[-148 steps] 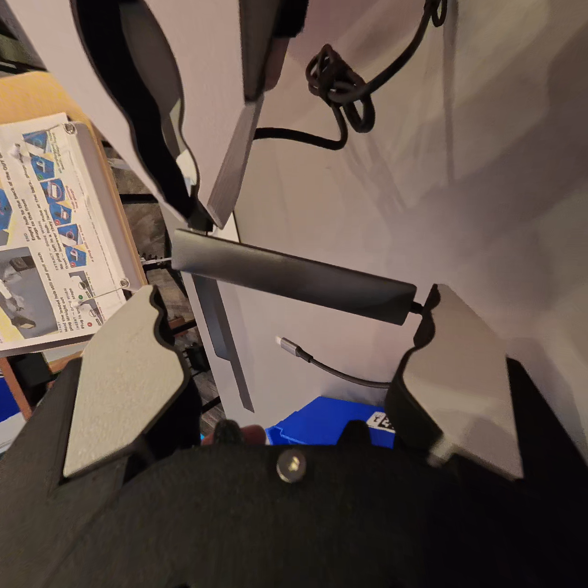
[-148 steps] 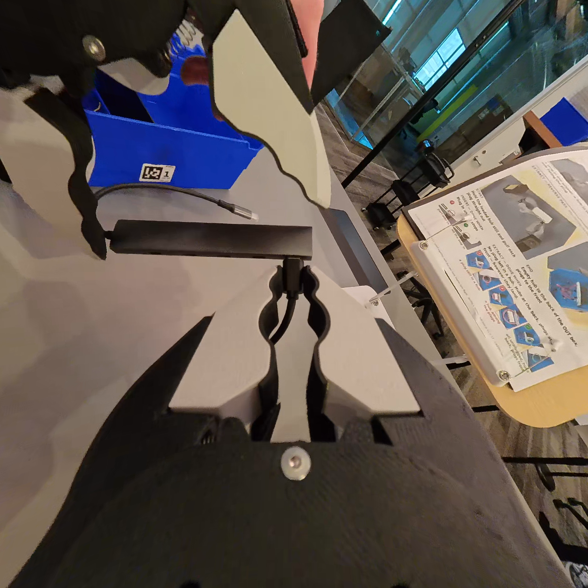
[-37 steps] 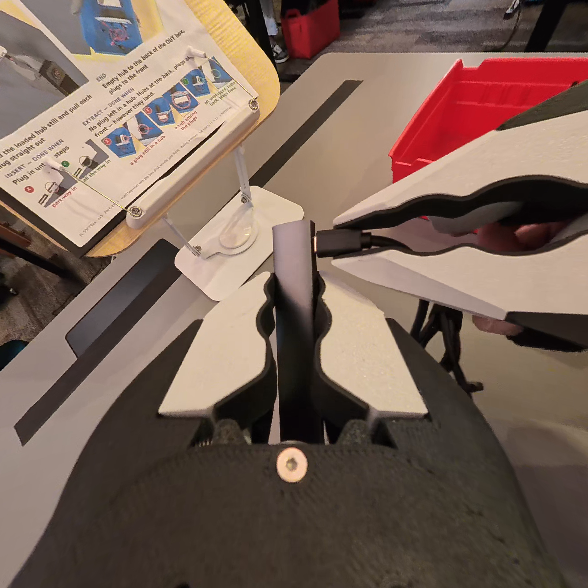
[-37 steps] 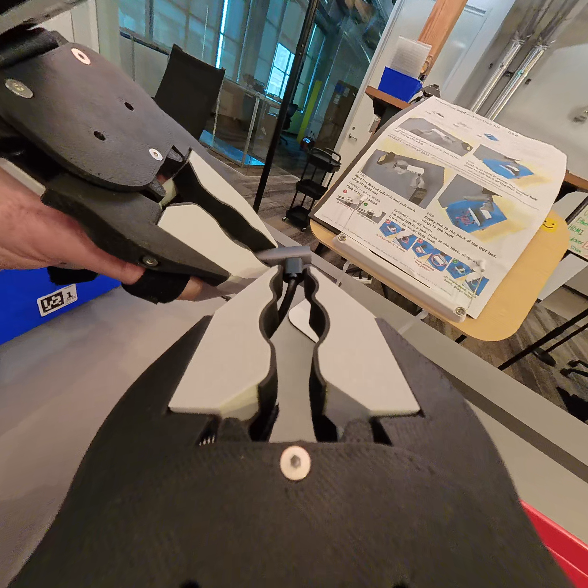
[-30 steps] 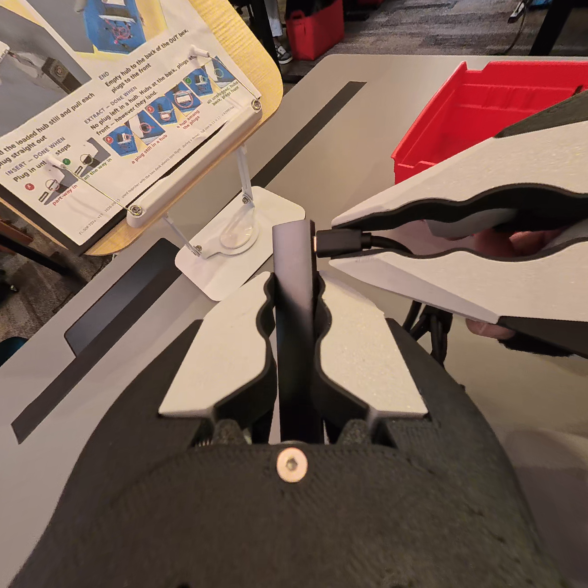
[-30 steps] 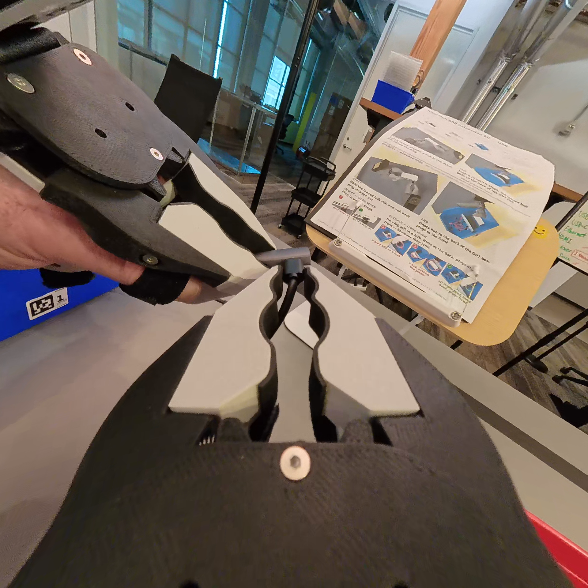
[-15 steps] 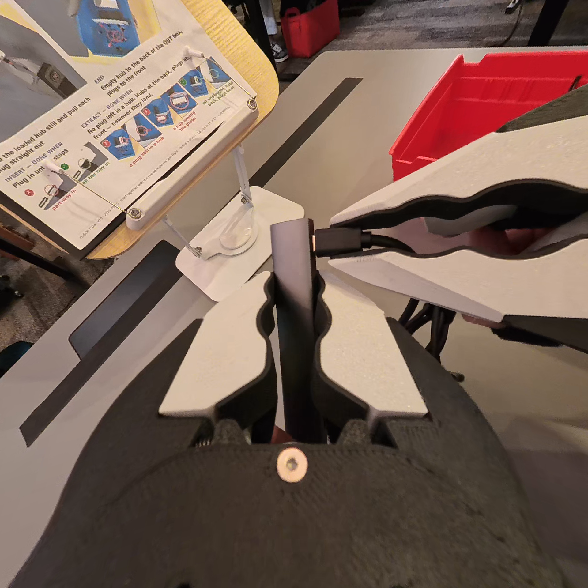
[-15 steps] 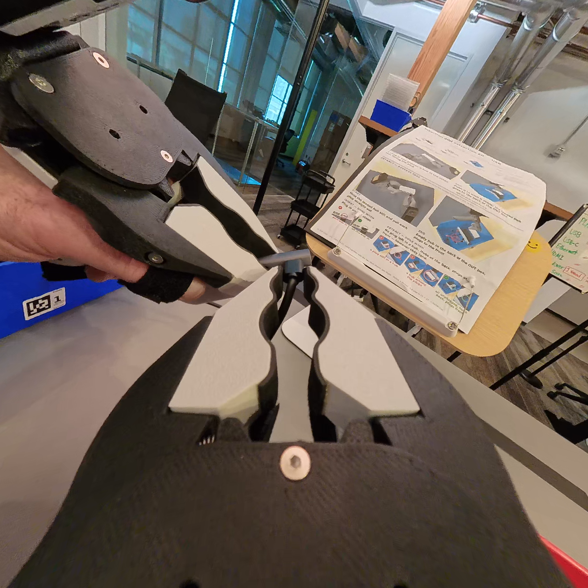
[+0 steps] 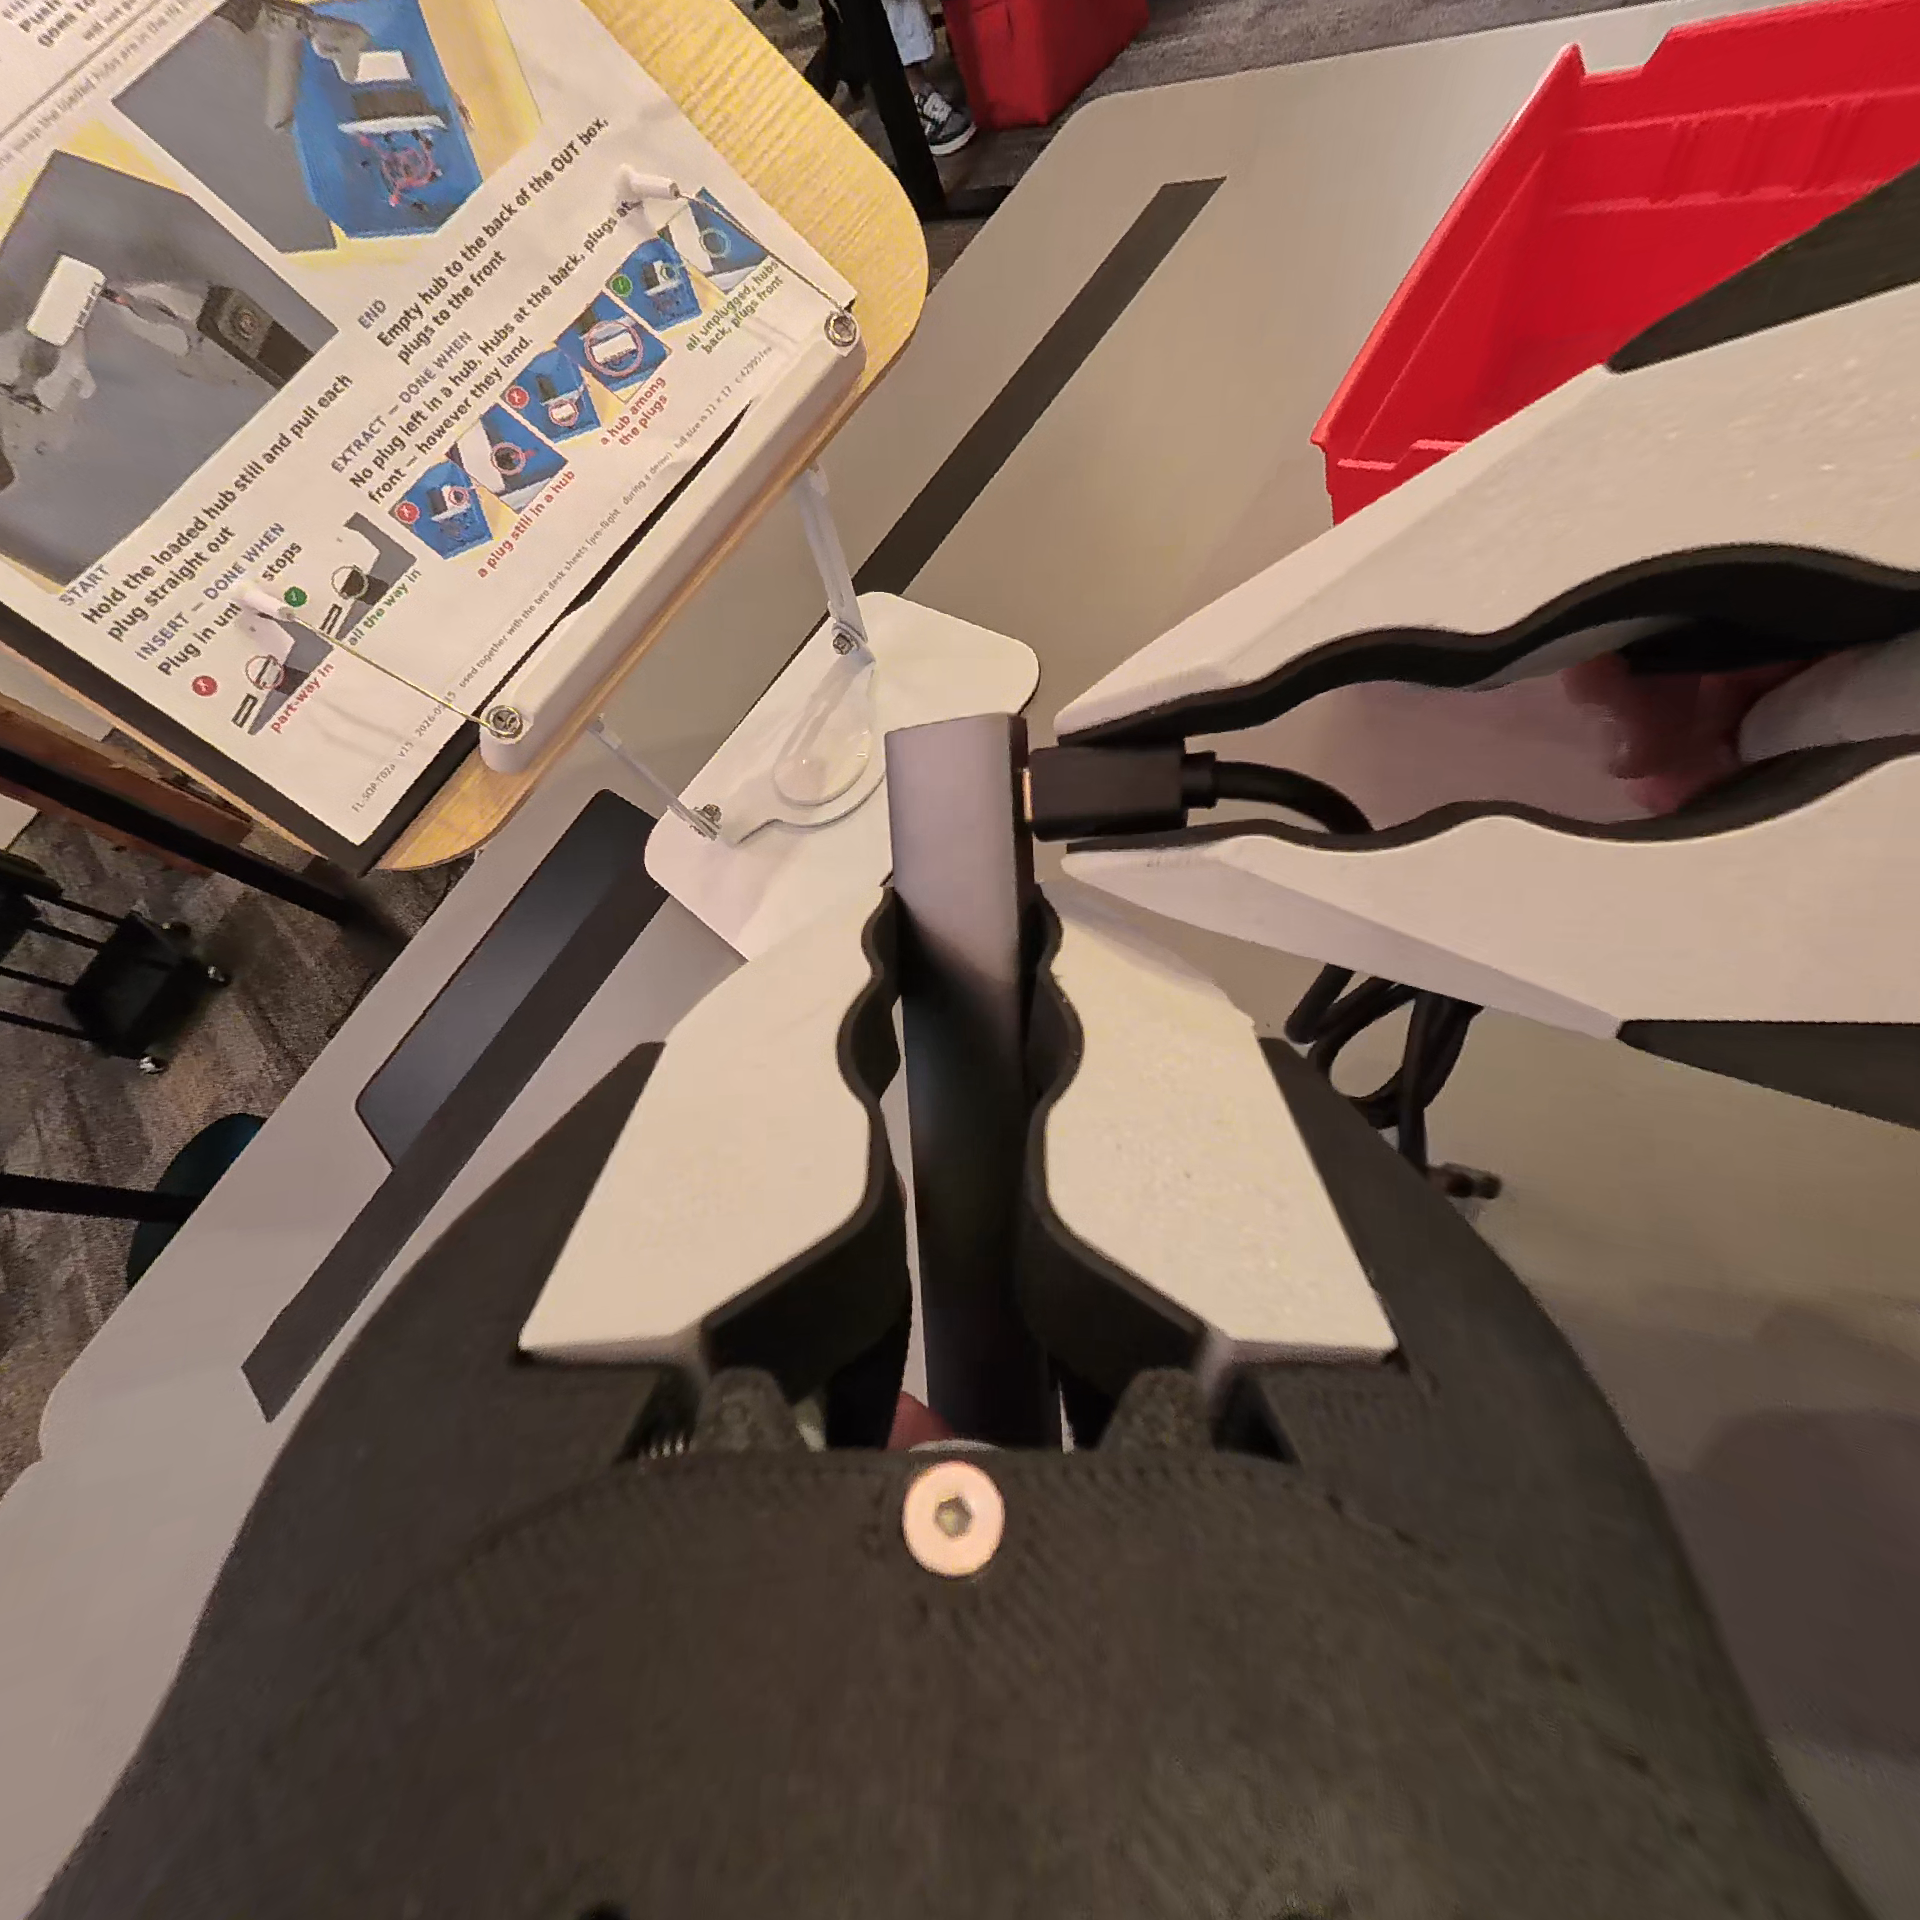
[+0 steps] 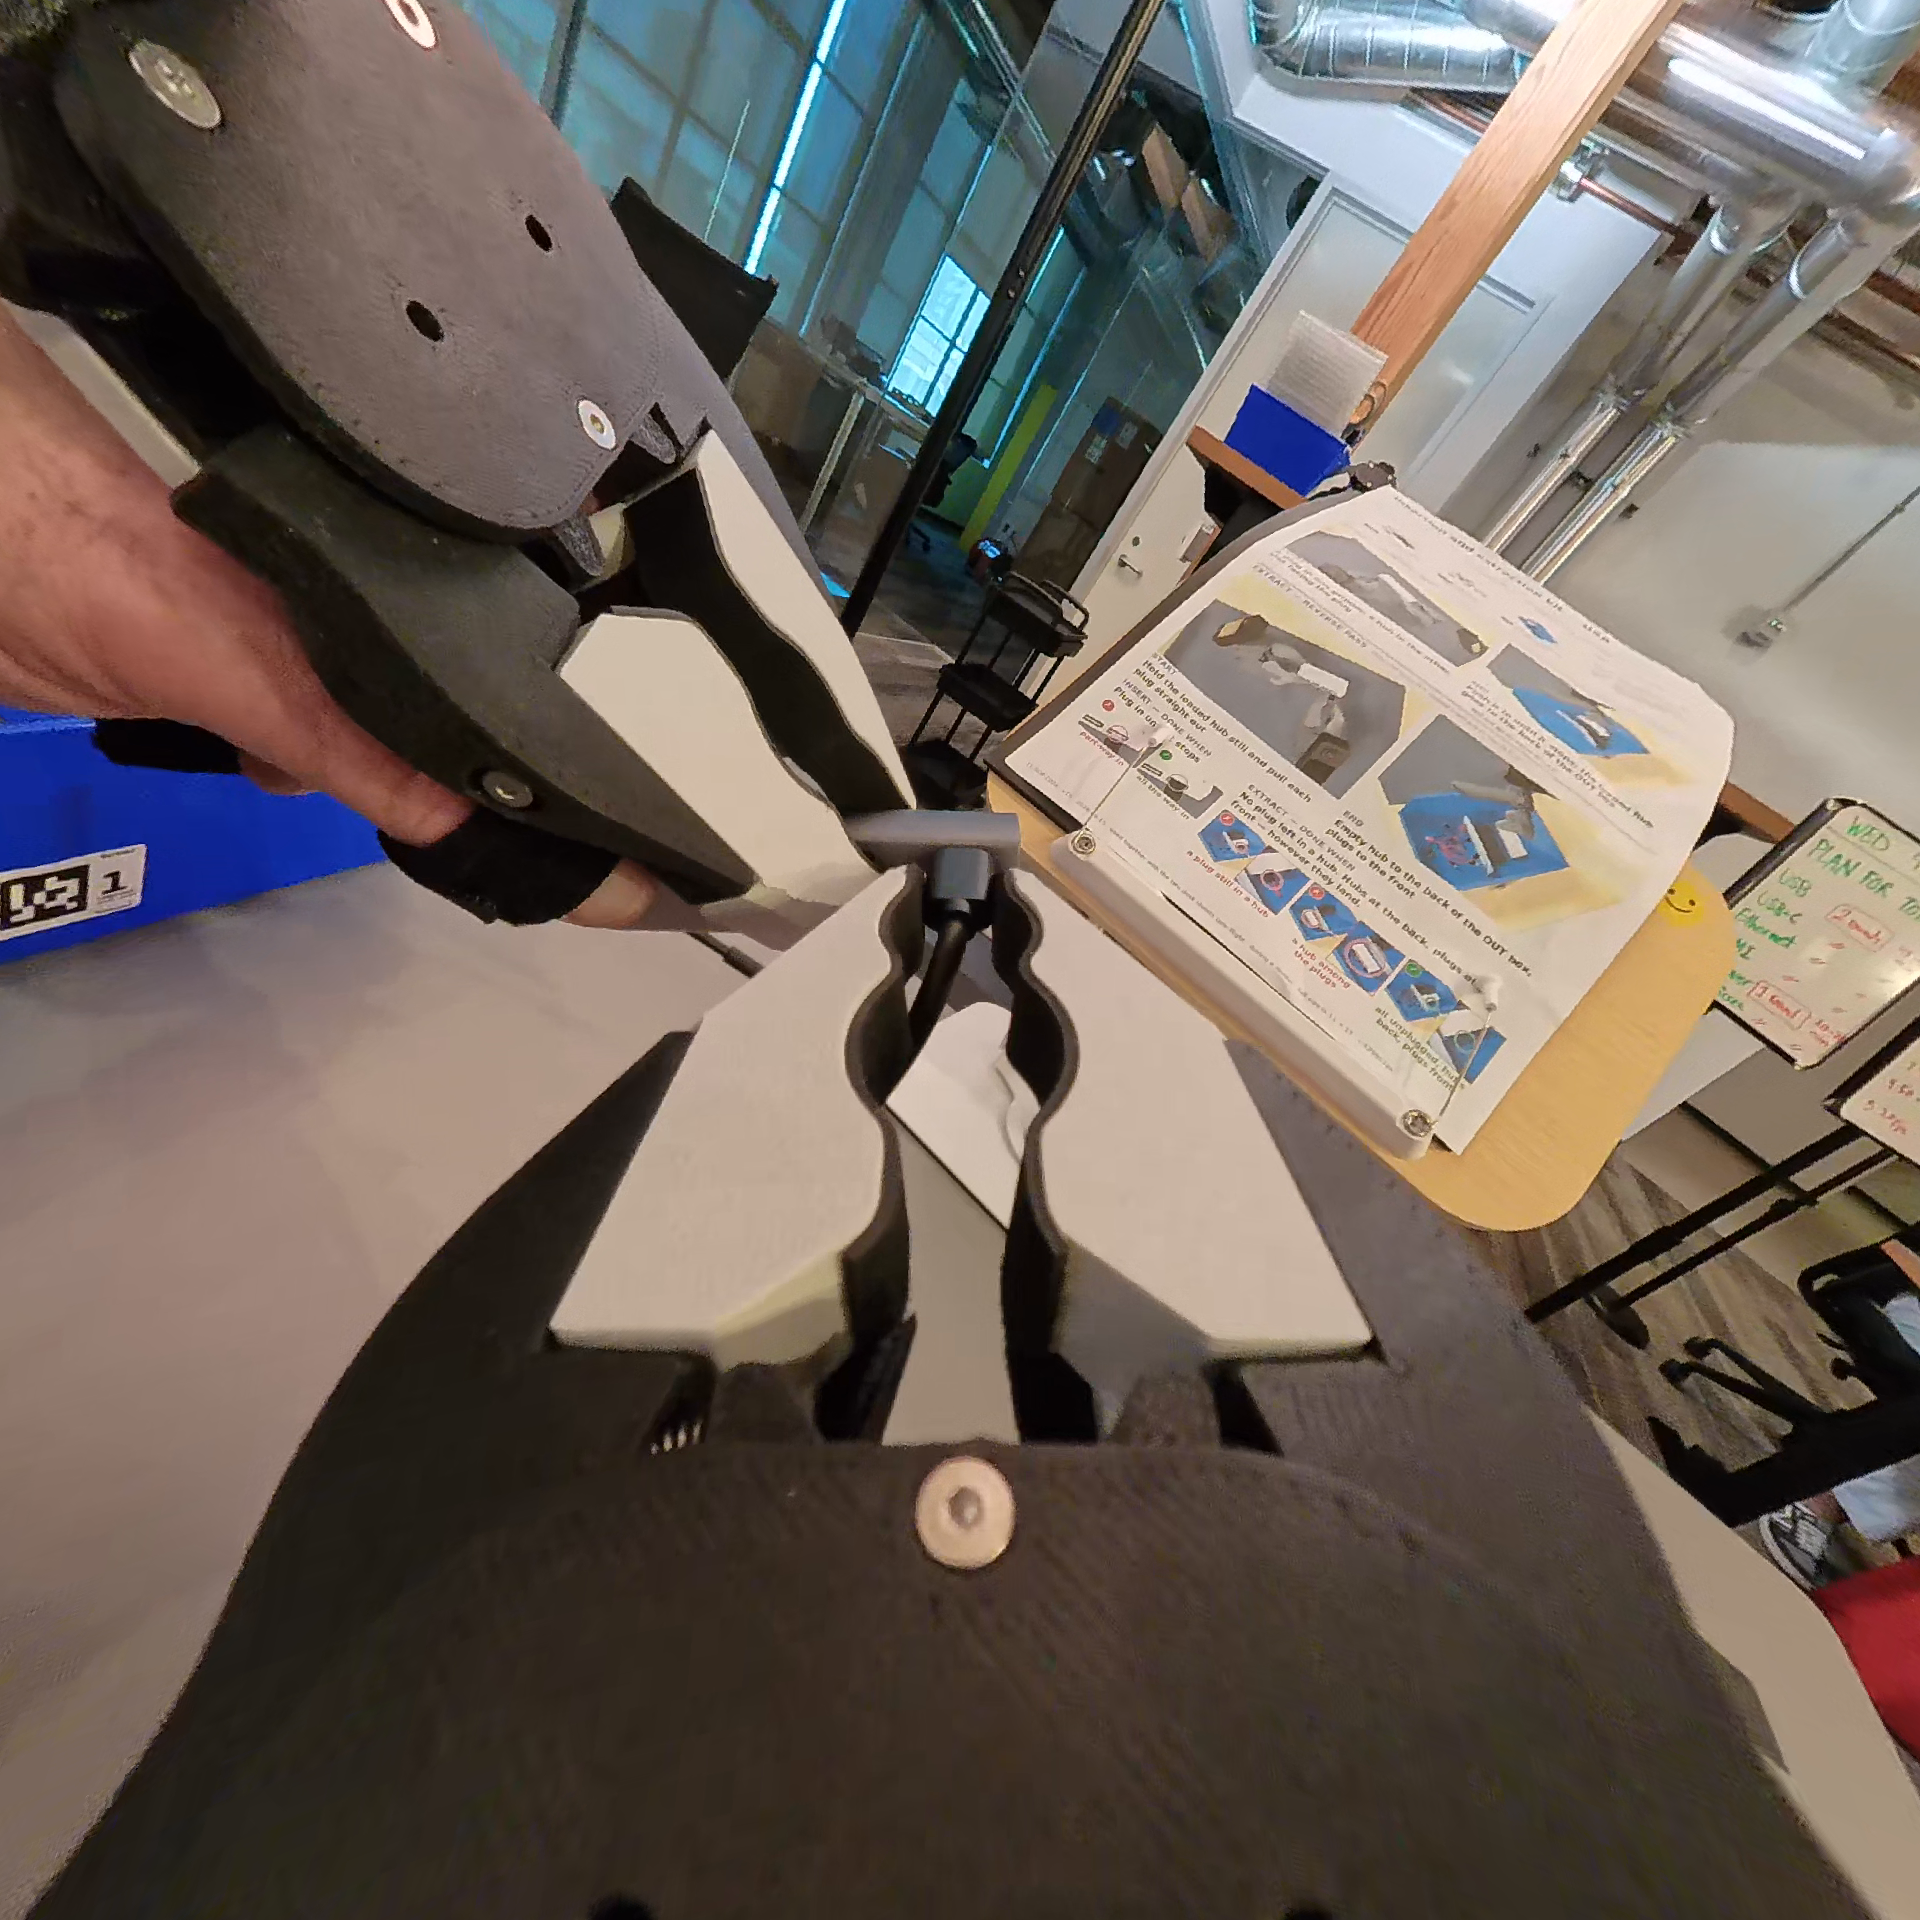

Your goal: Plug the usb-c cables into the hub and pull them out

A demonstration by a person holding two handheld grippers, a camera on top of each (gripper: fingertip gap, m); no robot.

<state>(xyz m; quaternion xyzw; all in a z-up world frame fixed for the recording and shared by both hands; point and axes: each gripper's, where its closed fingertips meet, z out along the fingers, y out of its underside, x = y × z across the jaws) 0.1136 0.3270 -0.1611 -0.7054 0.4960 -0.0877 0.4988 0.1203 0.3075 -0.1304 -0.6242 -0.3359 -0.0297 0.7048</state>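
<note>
In the left wrist view the left tongs (image 9: pixel 961 940) are pinched on the hub (image 9: pixel 954 894), a dark slim bar that runs from the centre of the frame straight up along the tongs' own line, its free end poking out past the tips. The right tongs (image 9: pixel 1062 781) come in from the right edge of that frame, pressed together on the black plug (image 9: pixel 1107 790) of a USB-C cable (image 9: pixel 1288 795), which trails back between the fingers toward the right.

The relation that matters: the plug's long axis lies crosswise to the hub's — square to its right-hand side face, near the upper end. A sliver of bright metal shows between the plug body and the hub, so it seems not fully seated, or partly drawn out; I cannot tell which.

The right wrist view agrees — the right tongs (image 10: pixel 954 883) grip the plug (image 10: pixel 961 871) at centre frame, and the hub (image 10: pixel 940 829) lies across the tips as a short grey crossbar held by the left tongs (image 10: pixel 883 831) reaching in from the upper left.

Any coming move, in or out, would probably need to run straight along the plug's axis, away from or into that side face, while the left tongs hold the hub steady above the grey surface (image 9: pixel 1662 1299).
</note>
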